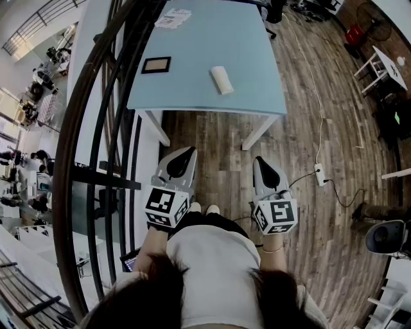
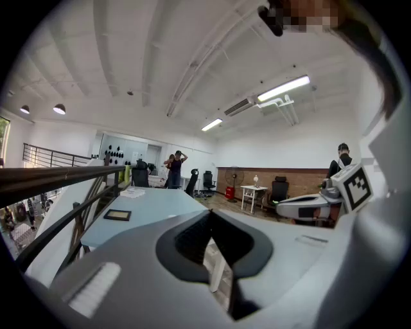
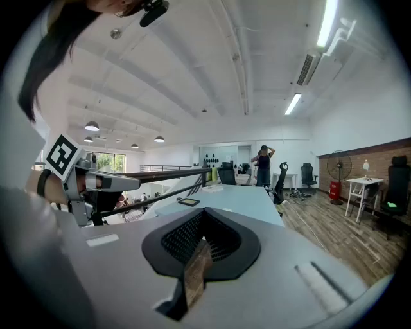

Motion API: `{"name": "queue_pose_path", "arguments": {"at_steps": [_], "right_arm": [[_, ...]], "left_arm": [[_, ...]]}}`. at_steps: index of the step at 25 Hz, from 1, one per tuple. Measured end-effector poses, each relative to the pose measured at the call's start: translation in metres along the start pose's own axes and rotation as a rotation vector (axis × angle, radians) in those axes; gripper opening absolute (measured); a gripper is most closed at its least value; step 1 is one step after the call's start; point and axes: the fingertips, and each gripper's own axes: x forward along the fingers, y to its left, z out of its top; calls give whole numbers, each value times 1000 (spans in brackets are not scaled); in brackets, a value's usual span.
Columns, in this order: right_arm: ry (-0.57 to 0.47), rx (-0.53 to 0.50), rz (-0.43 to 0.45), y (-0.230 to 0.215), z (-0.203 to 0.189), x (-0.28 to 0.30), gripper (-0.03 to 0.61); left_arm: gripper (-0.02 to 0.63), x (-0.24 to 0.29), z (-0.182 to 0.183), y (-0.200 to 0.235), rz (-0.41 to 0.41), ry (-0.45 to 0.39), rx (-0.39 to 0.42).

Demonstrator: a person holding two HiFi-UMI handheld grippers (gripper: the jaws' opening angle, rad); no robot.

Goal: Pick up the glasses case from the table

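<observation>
While the grey left gripper (image 1: 188, 152) and grey right gripper (image 1: 262, 160) hang low in the frame, the cream oblong glasses case (image 1: 222, 80) lies untouched.
It rests at upper centre on the light blue table (image 1: 192, 96), well apart from both. Each gripper's jaws are pressed together on nothing and point toward the table, probably a ready stance before the reach.

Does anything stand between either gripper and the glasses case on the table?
Nothing visible does. The glasses case lies by itself on the table, apart from the dark frame and the papers. The left gripper and right gripper are short of the table's near edge, over the wood floor.
</observation>
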Motion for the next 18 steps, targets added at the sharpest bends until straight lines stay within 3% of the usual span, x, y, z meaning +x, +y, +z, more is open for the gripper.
{"name": "queue_pose_path", "arguments": {"at_steps": [18], "right_arm": [[-39, 39, 17, -13, -8, -1, 5]], "left_arm": [[57, 1, -9, -7, 41, 14, 17]]}}
